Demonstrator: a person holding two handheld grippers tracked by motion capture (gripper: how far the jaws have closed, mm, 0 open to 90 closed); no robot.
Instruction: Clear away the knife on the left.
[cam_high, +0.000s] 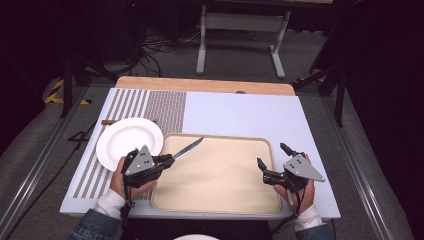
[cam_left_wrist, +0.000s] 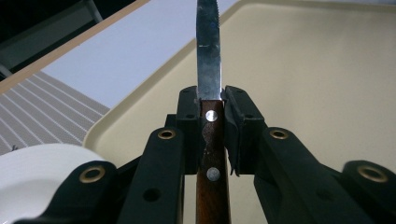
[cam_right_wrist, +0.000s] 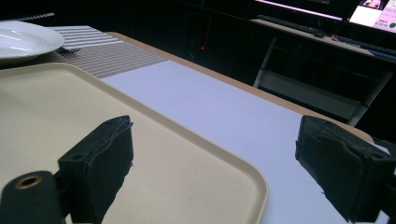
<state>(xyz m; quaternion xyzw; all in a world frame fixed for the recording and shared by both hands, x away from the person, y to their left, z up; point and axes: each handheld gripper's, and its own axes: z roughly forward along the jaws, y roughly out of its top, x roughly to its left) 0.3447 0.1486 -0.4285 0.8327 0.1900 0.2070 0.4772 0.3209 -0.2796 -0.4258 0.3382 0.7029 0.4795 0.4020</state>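
My left gripper (cam_high: 169, 161) is shut on the wooden handle of a steak knife (cam_left_wrist: 209, 70). The knife's blade (cam_high: 189, 148) points up and right over the near-left part of the beige tray (cam_high: 220, 195). In the left gripper view the black jaws clamp the riveted handle, and the serrated blade runs forward above the tray (cam_left_wrist: 303, 70). My right gripper (cam_high: 272, 156) stands open at the tray's right edge with nothing between its fingers. In the right gripper view (cam_right_wrist: 212, 154) its jaws are wide apart over the tray's corner (cam_right_wrist: 187, 163).
A white plate (cam_high: 127, 140) lies left of the tray on a striped placemat (cam_high: 150, 105), with a fork's handle (cam_high: 109, 121) showing behind it. Beyond the tray is the pale blue tabletop (cam_high: 240, 112). A table frame (cam_high: 242, 30) stands on the floor behind.
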